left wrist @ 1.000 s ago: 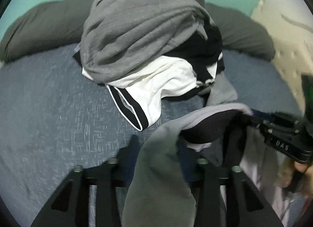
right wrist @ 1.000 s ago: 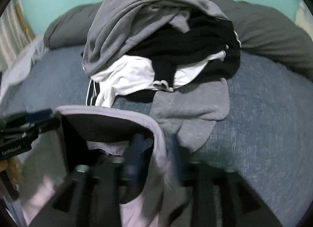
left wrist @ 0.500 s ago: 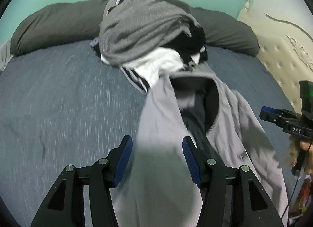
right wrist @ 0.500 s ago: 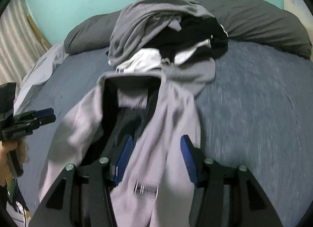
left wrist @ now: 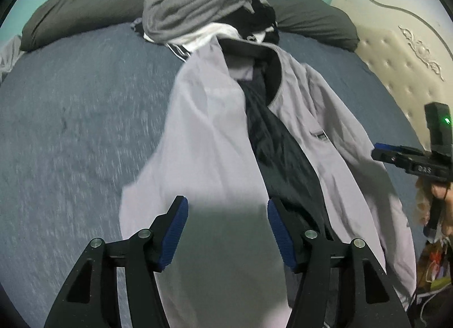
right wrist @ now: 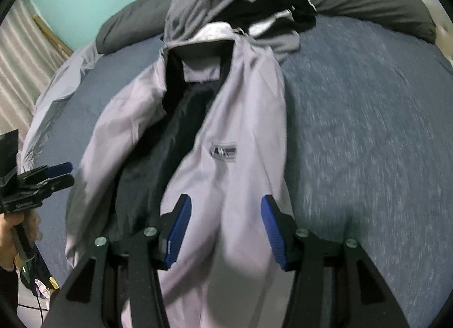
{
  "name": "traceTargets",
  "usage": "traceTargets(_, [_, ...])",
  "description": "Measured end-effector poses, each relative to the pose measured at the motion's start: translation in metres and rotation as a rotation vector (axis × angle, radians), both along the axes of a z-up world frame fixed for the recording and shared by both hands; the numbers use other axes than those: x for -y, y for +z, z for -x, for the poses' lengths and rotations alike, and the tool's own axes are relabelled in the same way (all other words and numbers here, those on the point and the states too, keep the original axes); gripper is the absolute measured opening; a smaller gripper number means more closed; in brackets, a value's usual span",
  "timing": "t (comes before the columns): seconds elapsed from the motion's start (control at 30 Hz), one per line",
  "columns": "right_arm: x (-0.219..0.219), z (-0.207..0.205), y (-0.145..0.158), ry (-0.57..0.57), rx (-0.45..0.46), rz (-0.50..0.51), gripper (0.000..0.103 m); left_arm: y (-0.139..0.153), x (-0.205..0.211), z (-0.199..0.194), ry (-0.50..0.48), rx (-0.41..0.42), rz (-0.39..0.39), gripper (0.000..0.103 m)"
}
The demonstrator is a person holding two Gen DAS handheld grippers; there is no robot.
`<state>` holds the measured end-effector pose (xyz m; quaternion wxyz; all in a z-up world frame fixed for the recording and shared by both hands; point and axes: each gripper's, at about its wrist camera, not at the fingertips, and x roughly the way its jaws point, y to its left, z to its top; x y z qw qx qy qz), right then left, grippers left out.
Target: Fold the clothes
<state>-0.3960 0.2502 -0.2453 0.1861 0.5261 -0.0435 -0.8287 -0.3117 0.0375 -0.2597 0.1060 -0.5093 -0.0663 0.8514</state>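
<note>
The jacket (left wrist: 215, 141) lies open on the bed (left wrist: 70, 130), its collar touching the clothes pile (left wrist: 198, 8). Its near end lies under both grippers. The left gripper (left wrist: 228, 229) and right gripper (right wrist: 225, 220) are spread wide, holding nothing.

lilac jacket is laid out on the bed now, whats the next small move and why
Probably close the front first: the lilac jacket lies open, its dark lining showing between the panels. The left gripper and right gripper both stand open over the hem, holding nothing. I'd shut the right gripper on its panel's edge and draw it across the lining, so the jacket lies flat before folding.
</note>
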Motion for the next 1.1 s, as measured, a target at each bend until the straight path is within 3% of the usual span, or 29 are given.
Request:
traceTargets(0.1, [-0.005,-0.008,-0.009,-0.003,0.018,-0.018,0.050,-0.003,-0.008,-0.013,-0.022,0.012,0.014,0.063])
traceTargets(0.3, [-0.020,-0.020,-0.019,-0.019,0.008,-0.070,0.012,-0.014,-0.007,-0.022,-0.019,0.037,0.025,0.063])
traceTargets(0.4, [-0.031,-0.024,-0.019,-0.039,-0.006,-0.071,0.003,-0.021,-0.005,-0.025,-0.015,0.054,0.025,0.063])
traceTargets(0.47, [-0.042,-0.026,-0.018,-0.058,-0.020,-0.065,0.002,-0.025,-0.004,-0.027,-0.015,0.060,0.026,0.062])
traceTargets(0.53, [-0.050,-0.026,-0.016,-0.071,-0.026,-0.066,0.001,-0.028,-0.001,-0.028,-0.012,0.060,0.029,0.051])
traceTargets(0.6, [-0.060,-0.024,-0.012,-0.096,-0.039,-0.074,0.001,-0.028,0.001,-0.028,-0.008,0.057,0.035,0.020])
traceTargets(0.7, [-0.077,-0.021,-0.005,-0.143,-0.062,-0.086,0.001,-0.028,0.005,-0.030,-0.008,0.050,0.042,0.006])
traceTargets(0.77, [-0.088,-0.019,0.001,-0.172,-0.077,-0.095,0.001,-0.026,0.007,-0.032,-0.013,0.040,0.044,0.000])
traceTargets(0.97, [-0.119,-0.011,0.008,-0.249,-0.091,-0.169,0.001,-0.018,0.013,-0.038,-0.011,0.033,0.038,0.000])
traceTargets(1.1, [-0.128,-0.017,0.007,-0.310,-0.086,-0.158,0.003,-0.013,0.011,-0.041,-0.013,0.045,0.030,0.003])
